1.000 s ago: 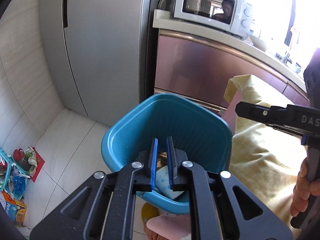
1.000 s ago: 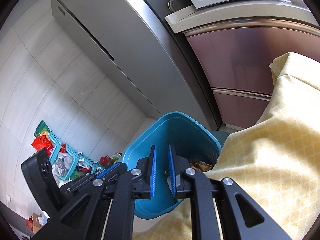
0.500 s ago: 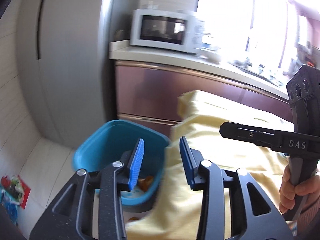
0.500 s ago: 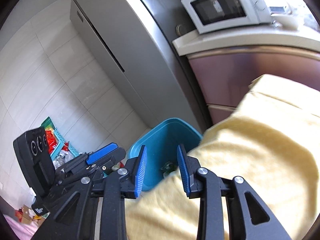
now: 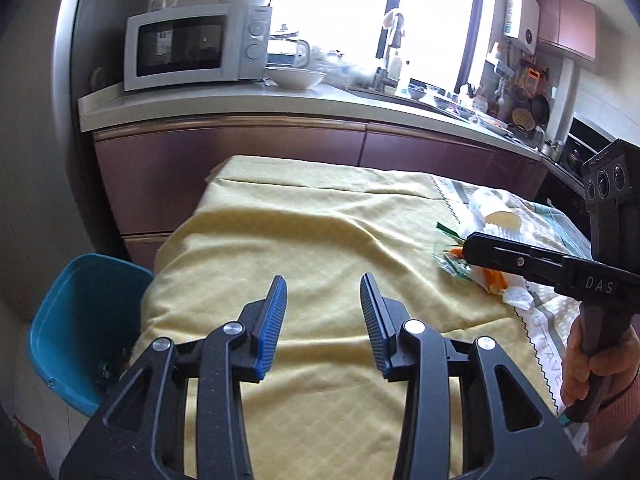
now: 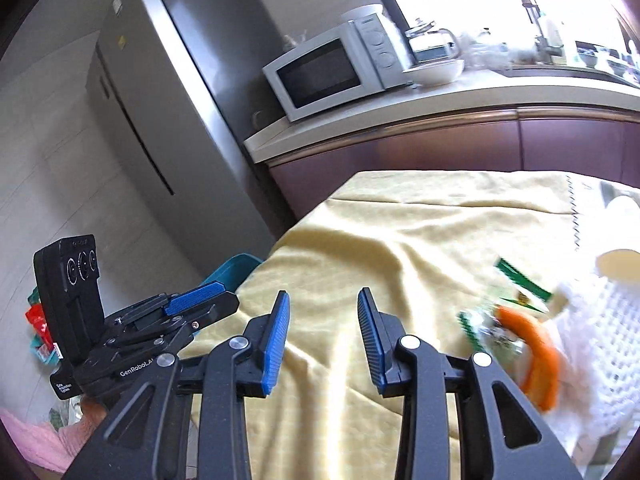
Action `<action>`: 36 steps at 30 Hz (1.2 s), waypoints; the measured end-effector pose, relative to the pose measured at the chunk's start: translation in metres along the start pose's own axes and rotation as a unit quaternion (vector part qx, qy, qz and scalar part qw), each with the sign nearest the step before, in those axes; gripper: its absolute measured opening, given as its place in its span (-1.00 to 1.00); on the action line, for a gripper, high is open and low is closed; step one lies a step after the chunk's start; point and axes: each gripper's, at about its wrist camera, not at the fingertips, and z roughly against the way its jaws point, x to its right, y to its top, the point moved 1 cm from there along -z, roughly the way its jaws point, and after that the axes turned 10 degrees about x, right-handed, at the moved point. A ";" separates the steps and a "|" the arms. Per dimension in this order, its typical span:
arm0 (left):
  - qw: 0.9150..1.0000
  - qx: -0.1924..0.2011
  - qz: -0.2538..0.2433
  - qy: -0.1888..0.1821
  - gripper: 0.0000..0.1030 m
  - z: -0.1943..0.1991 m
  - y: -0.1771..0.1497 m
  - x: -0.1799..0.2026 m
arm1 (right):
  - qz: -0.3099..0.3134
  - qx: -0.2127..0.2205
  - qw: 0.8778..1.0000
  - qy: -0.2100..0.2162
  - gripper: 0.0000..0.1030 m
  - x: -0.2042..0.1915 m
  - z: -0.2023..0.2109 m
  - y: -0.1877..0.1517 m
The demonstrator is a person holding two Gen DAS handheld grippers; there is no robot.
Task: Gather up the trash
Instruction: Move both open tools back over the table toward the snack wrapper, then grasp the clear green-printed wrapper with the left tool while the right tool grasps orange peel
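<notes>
My left gripper [image 5: 323, 312] is open over the yellow tablecloth [image 5: 312, 232], nothing between its blue pads. My right gripper [image 6: 323, 320] is open too, with nothing in it, and shows side-on in the left wrist view [image 5: 520, 258]. Trash lies at the table's right: an orange peel [image 6: 536, 352], a green-and-white wrapper [image 6: 516, 280], a crumpled white tissue [image 5: 518, 296] and a tipped paper cup [image 5: 496, 212]. The right gripper is just left of this pile and hides part of it in the left wrist view. The blue bin [image 5: 80, 320] stands on the floor off the table's left end.
A counter [image 5: 280, 106] with a microwave [image 5: 192, 46] and a white bowl [image 5: 296, 76] runs behind the table. A grey fridge [image 6: 160, 120] stands to the left. Baskets of packets [image 6: 38, 320] sit on the floor. A patterned mat [image 5: 548, 320] lies under the trash.
Both grippers have swung right, from above the blue bin to above the table. Both pairs of jaws went from nearly shut to open. The trash pile has come into view.
</notes>
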 end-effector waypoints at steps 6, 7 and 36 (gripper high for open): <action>0.998 -0.030 -0.034 -0.051 -0.22 -0.037 -0.003 0.057 | -0.034 0.024 0.997 -0.059 -0.34 0.049 0.033 -0.005; 0.997 -0.036 -0.039 -0.062 -0.19 -0.045 -0.003 0.066 | -0.039 0.028 0.997 -0.067 -0.34 0.055 0.038 -0.007; 0.986 -0.129 -0.026 -0.100 -0.91 -0.146 0.002 0.123 | -0.049 0.035 0.996 -0.066 -0.24 0.091 0.053 -0.014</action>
